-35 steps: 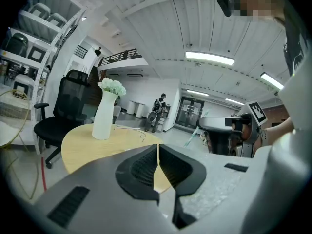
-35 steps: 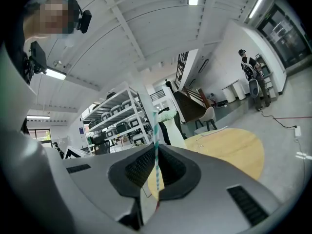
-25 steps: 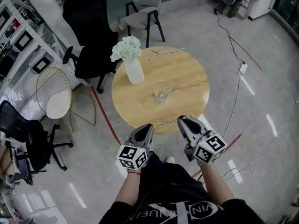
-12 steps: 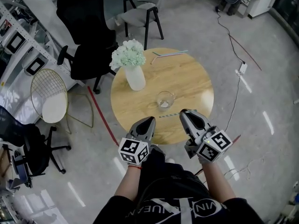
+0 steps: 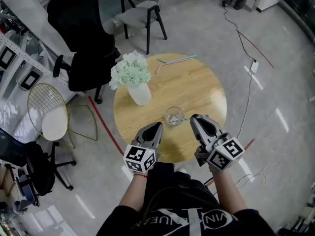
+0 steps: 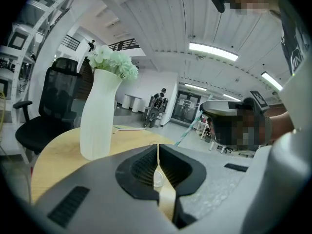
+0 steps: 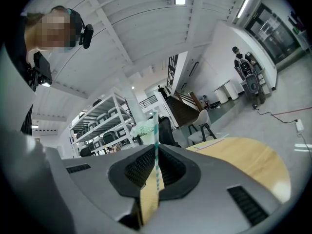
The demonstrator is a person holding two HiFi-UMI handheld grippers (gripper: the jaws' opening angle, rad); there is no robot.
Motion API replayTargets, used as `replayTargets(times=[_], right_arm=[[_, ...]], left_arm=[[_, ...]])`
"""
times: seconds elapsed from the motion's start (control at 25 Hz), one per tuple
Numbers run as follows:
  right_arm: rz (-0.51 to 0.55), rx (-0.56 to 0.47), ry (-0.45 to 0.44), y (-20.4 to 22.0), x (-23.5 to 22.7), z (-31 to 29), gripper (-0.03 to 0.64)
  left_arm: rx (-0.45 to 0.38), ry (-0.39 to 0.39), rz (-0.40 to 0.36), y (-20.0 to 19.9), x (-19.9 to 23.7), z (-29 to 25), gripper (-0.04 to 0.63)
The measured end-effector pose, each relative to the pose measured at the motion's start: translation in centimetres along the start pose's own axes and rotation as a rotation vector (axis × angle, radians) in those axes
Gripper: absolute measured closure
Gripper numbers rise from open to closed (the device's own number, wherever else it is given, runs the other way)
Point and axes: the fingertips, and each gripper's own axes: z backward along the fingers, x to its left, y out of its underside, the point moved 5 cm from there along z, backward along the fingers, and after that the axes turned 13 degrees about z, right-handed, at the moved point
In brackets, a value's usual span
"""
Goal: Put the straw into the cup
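Observation:
A clear glass cup (image 5: 173, 116) stands upright on the round wooden table (image 5: 202, 90), near its front. My right gripper (image 5: 195, 118) hovers just right of the cup, shut on a teal-and-white striped straw (image 7: 155, 130) that sticks up out of its jaws. From the left gripper view the same straw (image 6: 186, 129) shows as a slanted teal line. My left gripper (image 5: 156, 127) is at the cup's front left, shut with nothing in it. Through the slit of its jaws I glimpse the cup (image 6: 157, 178).
A white vase (image 5: 139, 93) of pale green flowers stands left of the cup, close in the left gripper view as well (image 6: 100, 116). Spare straws (image 5: 175, 61) lie at the table's far edge. A black office chair (image 5: 81, 33) and a grey chair (image 5: 140, 9) stand beyond.
Both grippers have moved forward from the table's near edge to over the tabletop. The right gripper has carried the straw up beside the cup.

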Motion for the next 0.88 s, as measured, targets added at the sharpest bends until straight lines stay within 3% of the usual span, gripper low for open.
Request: replayTargets(times=[0.88], right_arm=[[0.001,0.164,0.059,6.0,-2.6,-4.2,0.595]], left_arm=[[0.104,0.045,-0.007,0.8,3.6,-2.8,0.578]])
